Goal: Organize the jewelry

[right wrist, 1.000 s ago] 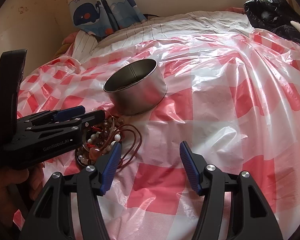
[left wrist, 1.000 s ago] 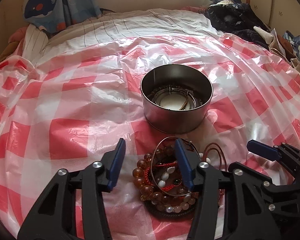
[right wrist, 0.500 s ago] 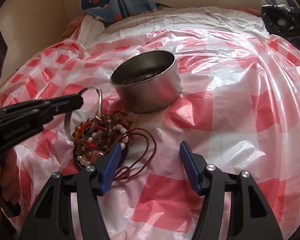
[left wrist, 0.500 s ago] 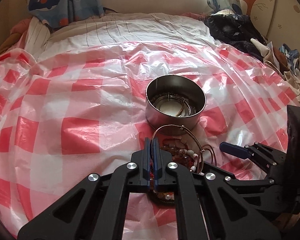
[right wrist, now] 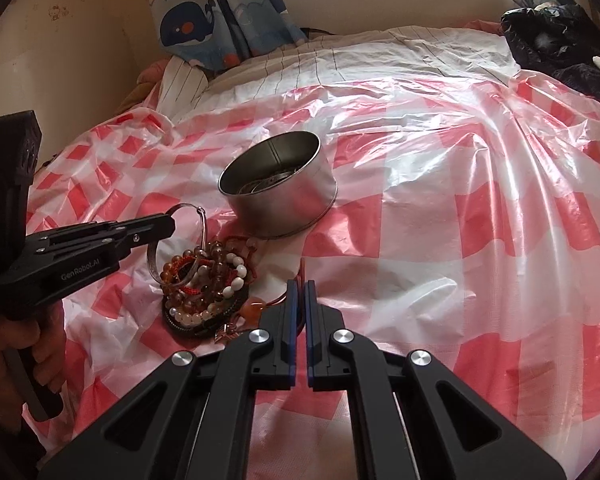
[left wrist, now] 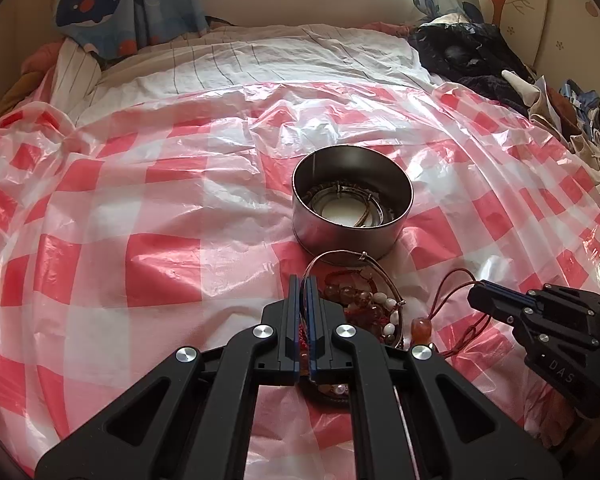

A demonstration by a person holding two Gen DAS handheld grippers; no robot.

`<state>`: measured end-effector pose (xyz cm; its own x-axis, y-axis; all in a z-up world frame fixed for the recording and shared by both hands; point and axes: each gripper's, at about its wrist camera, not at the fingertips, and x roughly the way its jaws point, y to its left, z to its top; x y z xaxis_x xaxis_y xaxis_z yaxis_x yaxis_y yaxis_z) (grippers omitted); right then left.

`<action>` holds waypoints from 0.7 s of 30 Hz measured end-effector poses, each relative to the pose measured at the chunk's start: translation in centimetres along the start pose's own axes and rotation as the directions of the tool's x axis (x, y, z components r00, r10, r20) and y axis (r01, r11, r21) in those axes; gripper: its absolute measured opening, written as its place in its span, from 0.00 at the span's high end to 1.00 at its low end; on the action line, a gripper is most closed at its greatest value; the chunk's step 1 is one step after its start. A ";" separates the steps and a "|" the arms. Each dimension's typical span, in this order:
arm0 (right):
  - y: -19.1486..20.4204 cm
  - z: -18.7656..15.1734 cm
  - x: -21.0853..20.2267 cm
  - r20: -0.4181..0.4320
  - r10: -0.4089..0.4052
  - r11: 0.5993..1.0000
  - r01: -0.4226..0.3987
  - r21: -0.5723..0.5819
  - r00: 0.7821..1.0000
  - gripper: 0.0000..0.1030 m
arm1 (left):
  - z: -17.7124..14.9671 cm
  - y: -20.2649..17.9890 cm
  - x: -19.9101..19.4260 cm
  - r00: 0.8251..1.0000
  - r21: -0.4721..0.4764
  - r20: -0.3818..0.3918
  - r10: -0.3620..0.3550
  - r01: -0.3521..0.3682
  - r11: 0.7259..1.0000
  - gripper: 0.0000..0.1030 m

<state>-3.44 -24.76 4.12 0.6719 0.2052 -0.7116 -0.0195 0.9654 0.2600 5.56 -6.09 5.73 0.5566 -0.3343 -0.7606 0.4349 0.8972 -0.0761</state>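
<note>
Since the left hand-held gripper (left wrist: 303, 312) is clamped on the thin silver metal bangle (right wrist: 172, 240) lower left, tangled beaded bracelets (right wrist: 204, 280) could snag; right hand-held gripper (right wrist: 299, 312) pinches the red cord (left wrist: 456, 304), round steel tin (right wrist: 280, 196) centre frame

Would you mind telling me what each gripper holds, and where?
The left gripper pinches the metal bangle by its rim; the right gripper pinches the red cord.

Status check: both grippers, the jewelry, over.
Left gripper shut on silver bangle, lifting off bead pile. Right gripper shut on red cord. Tin beyond pile, path open.
</note>
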 end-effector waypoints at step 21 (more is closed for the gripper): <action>1.5 -1.2 3.1 -0.099 -0.052 0.993 0.041 -0.108 0.994 0.93 | -0.1 -0.9 0.1 0.999 0.054 0.003 0.048 -0.048 0.997 0.97</action>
<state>-2.23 -22.45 1.52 0.5953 0.1695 -0.7854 -0.0712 0.9848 0.1586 5.09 -6.90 5.66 0.5790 -0.2917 -0.7613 0.4453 0.8954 -0.0043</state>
